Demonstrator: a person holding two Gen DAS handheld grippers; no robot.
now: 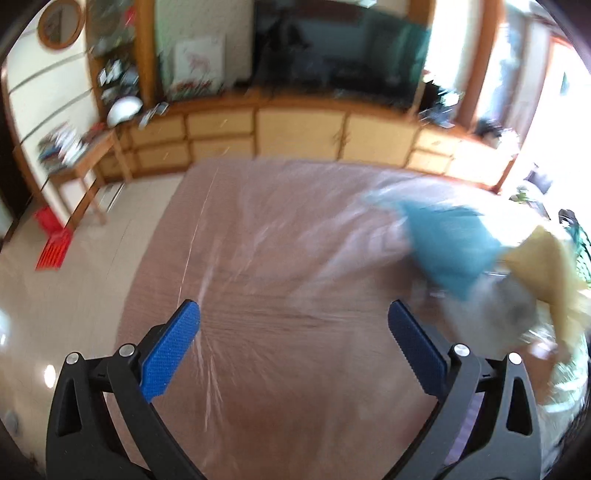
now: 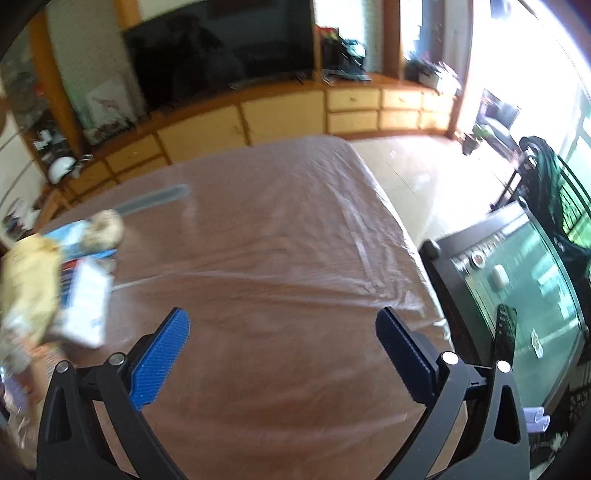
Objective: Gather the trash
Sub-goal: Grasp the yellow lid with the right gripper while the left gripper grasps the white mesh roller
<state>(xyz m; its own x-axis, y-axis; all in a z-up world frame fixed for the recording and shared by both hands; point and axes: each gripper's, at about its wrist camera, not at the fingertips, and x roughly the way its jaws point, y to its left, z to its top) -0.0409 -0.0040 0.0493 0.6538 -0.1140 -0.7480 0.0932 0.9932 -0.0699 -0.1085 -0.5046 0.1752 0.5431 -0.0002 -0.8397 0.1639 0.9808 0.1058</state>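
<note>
No text, label, brand or number can be read in either view. Motion blur smears the pile of packaging [image 2: 83, 295] on the plastic-covered table [image 2: 277, 258], so any printing on the white and blue wrappers is illegible. The framed picture [image 1: 199, 62] leaning on the wooden cabinet and the round wall plaque [image 1: 61, 24] show only vague shapes, and small items on the dark glass-topped stand [image 2: 524, 266] are too small to make out.
</note>
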